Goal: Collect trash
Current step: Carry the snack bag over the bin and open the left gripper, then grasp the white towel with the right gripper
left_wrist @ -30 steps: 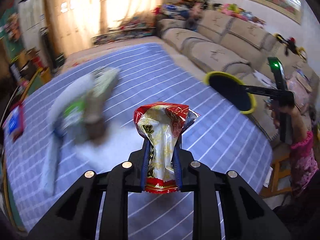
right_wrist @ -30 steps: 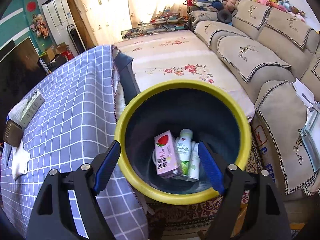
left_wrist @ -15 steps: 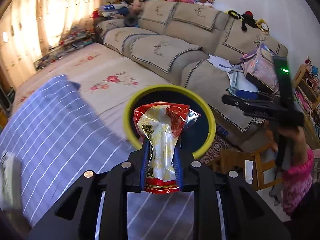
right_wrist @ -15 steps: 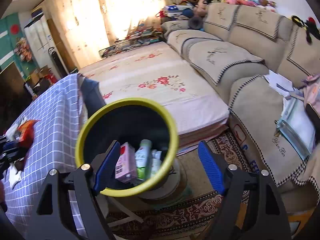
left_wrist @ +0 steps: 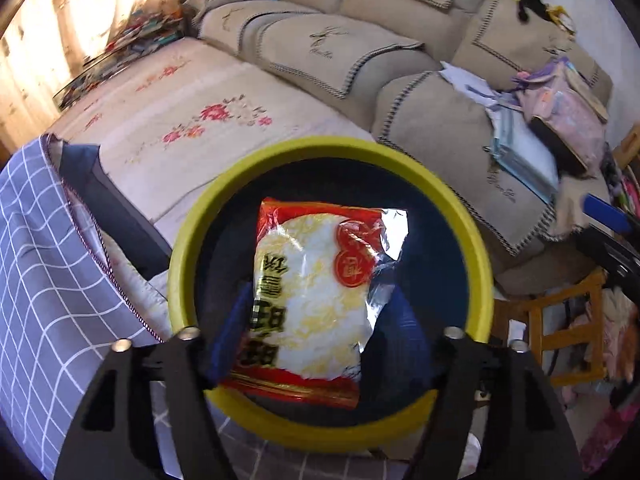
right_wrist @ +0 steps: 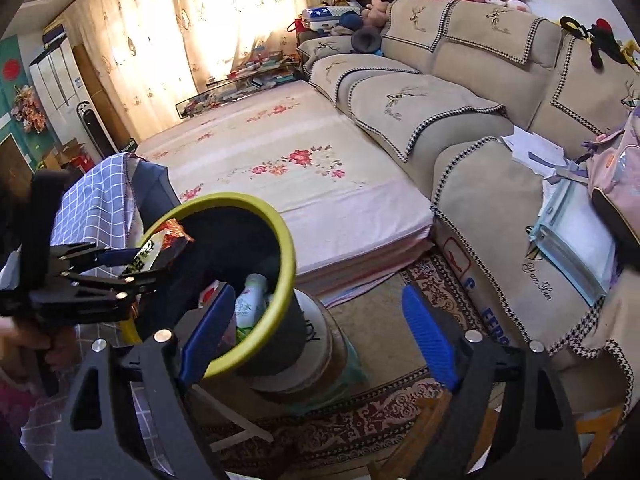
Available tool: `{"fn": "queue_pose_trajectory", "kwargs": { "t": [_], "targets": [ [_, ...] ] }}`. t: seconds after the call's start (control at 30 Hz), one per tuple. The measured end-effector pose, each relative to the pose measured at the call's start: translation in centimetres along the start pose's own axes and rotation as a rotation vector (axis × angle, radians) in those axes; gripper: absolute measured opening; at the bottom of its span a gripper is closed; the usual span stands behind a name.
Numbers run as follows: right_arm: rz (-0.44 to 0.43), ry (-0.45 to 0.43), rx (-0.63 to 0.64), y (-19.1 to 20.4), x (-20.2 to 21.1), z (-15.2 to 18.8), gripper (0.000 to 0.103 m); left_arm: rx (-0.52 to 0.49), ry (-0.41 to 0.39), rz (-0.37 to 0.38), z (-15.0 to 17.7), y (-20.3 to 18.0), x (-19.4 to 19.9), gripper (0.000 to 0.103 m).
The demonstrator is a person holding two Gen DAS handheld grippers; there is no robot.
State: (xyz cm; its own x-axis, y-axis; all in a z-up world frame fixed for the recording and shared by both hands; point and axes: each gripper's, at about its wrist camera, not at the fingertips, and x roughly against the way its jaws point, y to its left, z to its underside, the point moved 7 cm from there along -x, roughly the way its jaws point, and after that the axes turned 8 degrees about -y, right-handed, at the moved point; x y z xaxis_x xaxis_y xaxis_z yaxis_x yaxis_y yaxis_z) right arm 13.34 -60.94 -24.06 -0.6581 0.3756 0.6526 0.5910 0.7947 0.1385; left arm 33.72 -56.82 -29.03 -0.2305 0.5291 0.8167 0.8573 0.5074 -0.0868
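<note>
Left gripper [left_wrist: 316,332] over yellow-rimmed dark bin [left_wrist: 192,240]; fingers opening, releasing red-and-white foil snack wrapper [left_wrist: 316,296] so it drops inside. Right gripper [right_wrist: 316,340] wide, opening further, empty, beside bin.

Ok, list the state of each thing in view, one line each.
Left gripper: jaws opening, over the bin mouth.
Snack wrapper: crumpled, torn open, between the parted left fingers, above the bin.
Yellow-rimmed bin: upright, lidless, partly filled.
Drink bottle: upright inside the bin.
Right gripper: jaws opening, nothing between them.
</note>
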Motion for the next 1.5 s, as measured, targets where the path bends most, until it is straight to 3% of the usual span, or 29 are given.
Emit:
{"fn": "queue_pose_trajectory", "kwargs": {
  "t": [0.07,0.13,0.33,0.57,0.77,1.03,1.23,1.5],
  "targets": [
    [0.012,-0.004,-0.003,-0.5,0.5,0.0,0.082,0.027,0.008,0.002,0.2,0.3,-0.2,0.080],
    [0.019,-0.010,-0.007,-0.8,0.9,0.0,0.084,0.035,0.006,0.005,0.1,0.3,0.0,0.091],
    [-0.017,-0.015,-0.010,0.0,1.2,0.2,0.084,0.056,-0.078,-0.004,-0.1,0.5,5.1,0.092],
    [-0.059,-0.016,0.037,2.5,1.5,0.8,0.089,0.154,-0.308,-0.126,3.6,3.1,17.9,0.098],
    [-0.092,0.005,0.091,5.9,1.7,1.6,0.089,0.296,-0.407,-0.296,11.1,8.4,27.8,0.098],
    [-0.234,0.032,0.255,16.6,3.1,3.7,0.089,0.502,-0.437,-0.504,23.4,15.5,36.6,0.098],
    [-0.417,0.073,0.404,28.0,4.9,6.6,0.089,0.580,-0.447,-0.656,30.6,18.9,40.7,0.098],
    [-0.651,0.141,0.605,42.1,6.5,12.4,0.089,0.693,-0.458,-0.671,36.2,22.4,43.0,0.098]
  ]
}}
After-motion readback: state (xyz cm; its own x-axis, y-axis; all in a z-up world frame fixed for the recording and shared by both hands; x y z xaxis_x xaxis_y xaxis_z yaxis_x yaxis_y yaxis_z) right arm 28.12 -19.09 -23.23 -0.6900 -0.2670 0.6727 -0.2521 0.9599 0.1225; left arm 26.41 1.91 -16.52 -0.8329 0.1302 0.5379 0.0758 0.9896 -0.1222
